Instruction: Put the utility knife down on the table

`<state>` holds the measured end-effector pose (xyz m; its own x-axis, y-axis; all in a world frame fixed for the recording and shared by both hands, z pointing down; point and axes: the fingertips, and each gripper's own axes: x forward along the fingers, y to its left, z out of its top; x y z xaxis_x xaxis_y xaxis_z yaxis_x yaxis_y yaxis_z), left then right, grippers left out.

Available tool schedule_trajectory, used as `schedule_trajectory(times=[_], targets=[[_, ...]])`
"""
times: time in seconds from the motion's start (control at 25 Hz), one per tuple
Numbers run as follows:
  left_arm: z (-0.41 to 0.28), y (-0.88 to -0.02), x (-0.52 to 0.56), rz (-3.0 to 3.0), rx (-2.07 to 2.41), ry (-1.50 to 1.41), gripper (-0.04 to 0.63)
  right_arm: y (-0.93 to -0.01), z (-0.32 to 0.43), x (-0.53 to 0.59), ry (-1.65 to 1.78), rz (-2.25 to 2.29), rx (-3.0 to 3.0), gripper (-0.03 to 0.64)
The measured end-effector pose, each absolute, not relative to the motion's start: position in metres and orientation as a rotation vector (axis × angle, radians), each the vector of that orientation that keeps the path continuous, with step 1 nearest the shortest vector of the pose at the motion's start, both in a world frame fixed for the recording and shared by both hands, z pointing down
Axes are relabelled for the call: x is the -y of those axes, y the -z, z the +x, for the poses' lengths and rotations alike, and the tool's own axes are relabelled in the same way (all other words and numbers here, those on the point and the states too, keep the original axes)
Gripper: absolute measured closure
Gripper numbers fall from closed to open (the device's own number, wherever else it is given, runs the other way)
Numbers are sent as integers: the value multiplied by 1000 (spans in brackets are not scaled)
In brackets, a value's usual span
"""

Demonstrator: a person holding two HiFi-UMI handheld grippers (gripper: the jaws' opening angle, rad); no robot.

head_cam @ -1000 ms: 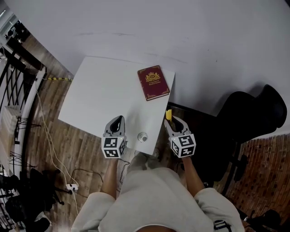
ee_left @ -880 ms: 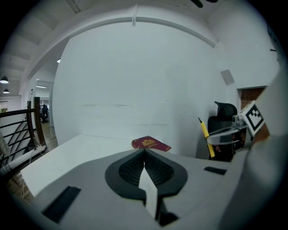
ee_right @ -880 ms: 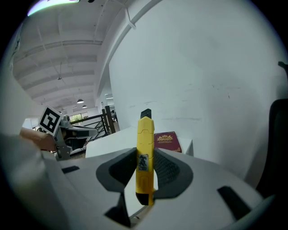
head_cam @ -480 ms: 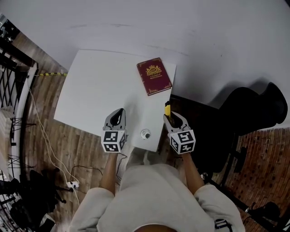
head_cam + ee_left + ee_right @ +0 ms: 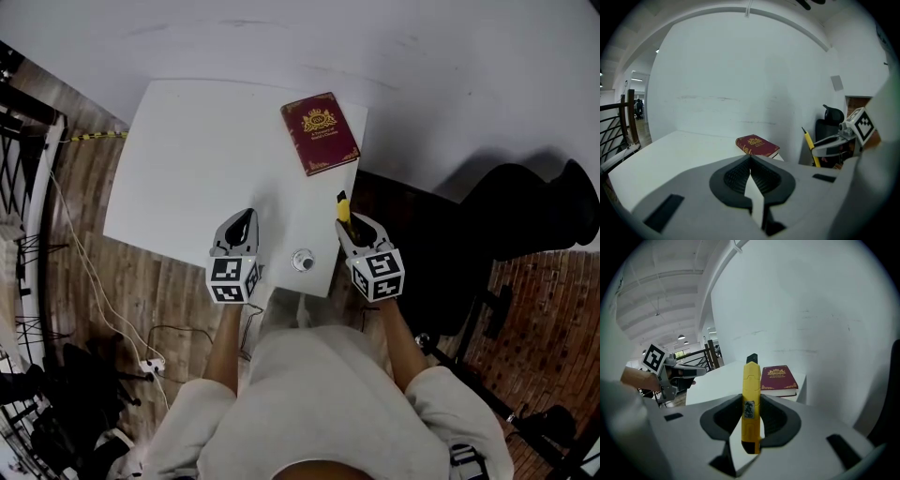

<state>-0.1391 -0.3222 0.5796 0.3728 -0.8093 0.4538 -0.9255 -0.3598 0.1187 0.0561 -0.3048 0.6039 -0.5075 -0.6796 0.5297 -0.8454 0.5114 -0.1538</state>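
Note:
A yellow utility knife (image 5: 751,399) with a black tip stands up between the jaws of my right gripper (image 5: 751,404), which is shut on it. In the head view that gripper (image 5: 347,223) hovers at the right edge of the white table (image 5: 187,169), and the knife (image 5: 344,208) points forward. My left gripper (image 5: 244,220) hangs over the table's near part. Its jaws are shut with nothing between them (image 5: 751,158). From the left gripper view the knife (image 5: 810,147) shows off to the right.
A dark red book (image 5: 320,132) lies at the table's far right corner. A small round metal thing (image 5: 302,260) sits near the front edge between the grippers. A black office chair (image 5: 534,216) stands to the right. Cables (image 5: 94,309) run over the wooden floor at left.
Both grippers have moved forward and a little lower toward the table. The knife stays in the right gripper's grip, and the left jaws stay shut.

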Motion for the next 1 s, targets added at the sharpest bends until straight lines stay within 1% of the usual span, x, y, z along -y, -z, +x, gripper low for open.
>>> schedule_trajectory(times=[0.44, 0.8, 1.0], targets=[[-136, -596, 323, 2257, 1492, -455, 589, -637, 46, 307, -498, 1060, 2300, 506], [-130, -597, 320, 2249, 1484, -442, 589, -665, 35, 309, -319, 774, 2218, 506], [-135, -599, 318, 2233, 1499, -439, 589, -684, 29, 309, -149, 588, 2134, 506]])
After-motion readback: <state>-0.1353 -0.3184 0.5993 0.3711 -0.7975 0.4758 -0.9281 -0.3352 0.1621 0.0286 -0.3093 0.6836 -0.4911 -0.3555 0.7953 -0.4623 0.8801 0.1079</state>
